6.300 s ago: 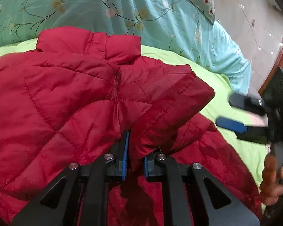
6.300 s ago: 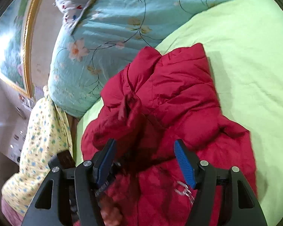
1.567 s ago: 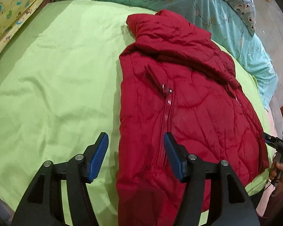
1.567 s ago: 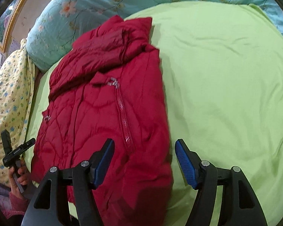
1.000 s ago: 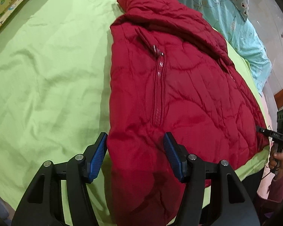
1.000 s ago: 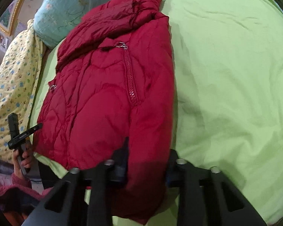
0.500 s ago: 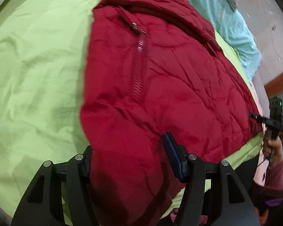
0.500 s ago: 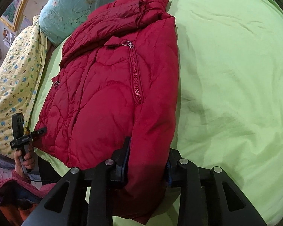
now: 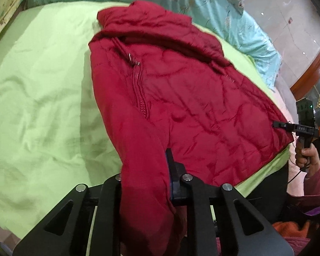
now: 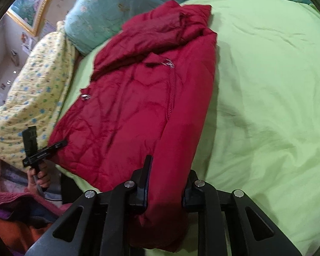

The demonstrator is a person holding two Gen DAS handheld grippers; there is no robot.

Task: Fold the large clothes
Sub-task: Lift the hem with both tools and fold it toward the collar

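The red quilted puffer jacket (image 9: 181,98) lies lengthwise on the lime-green bedsheet (image 9: 42,89), collar twd the teal floral pillow (image 9: 234,27), hem at the near bed edge. Both tools grip the hem corners: left gripper (image 9: 145,170) clamped on the hem corner by the zip side, right gripper (image 10: 166,179) clamped on the opposite corner w/ fabric bunched btwn its jaws. Prob. held this way so the bottom can be lifted as one straight edge and carried up twd the collar for a half fold. Yellow floral quilt (image 10: 32,89) sits beside the jacket on one side; it's near but not in the fold path. The folded-in sleeve lump near the collar may stop a flat fold.
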